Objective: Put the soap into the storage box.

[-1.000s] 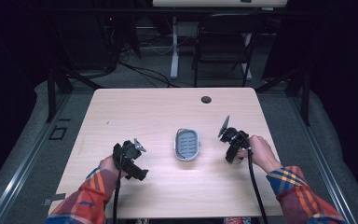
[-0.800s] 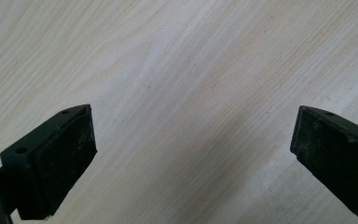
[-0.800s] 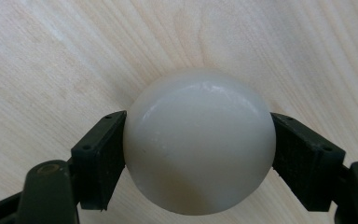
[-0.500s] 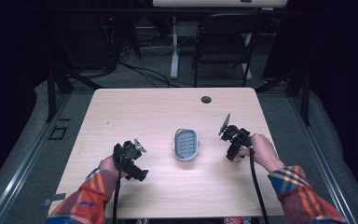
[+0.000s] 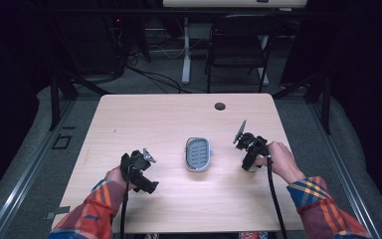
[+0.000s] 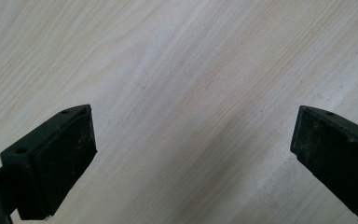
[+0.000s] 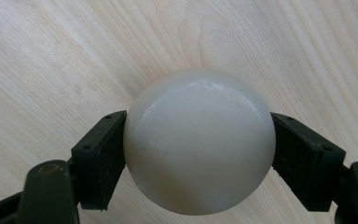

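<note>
A smooth white rounded object [image 7: 199, 144] sits between the jaws of my right gripper [image 7: 198, 140], which is shut on it just above the wooden table. In the high view the right gripper [image 5: 249, 165] is right of a grey oval ridged dish [image 5: 198, 154] at the table's middle. My left gripper [image 5: 147, 186] hovers near the front left, apart from the dish. In the left gripper view that gripper [image 6: 193, 135] is open wide, with bare wood between its jaws.
The light wooden table [image 5: 159, 119] has a round cable hole [image 5: 220, 106] near its far edge. A black chair [image 5: 238, 50] and desk legs stand beyond the table. Cables trail from both grippers toward the front edge.
The right gripper has drifted slightly to the right, away from the dish. The left gripper and the dish stay where they were.
</note>
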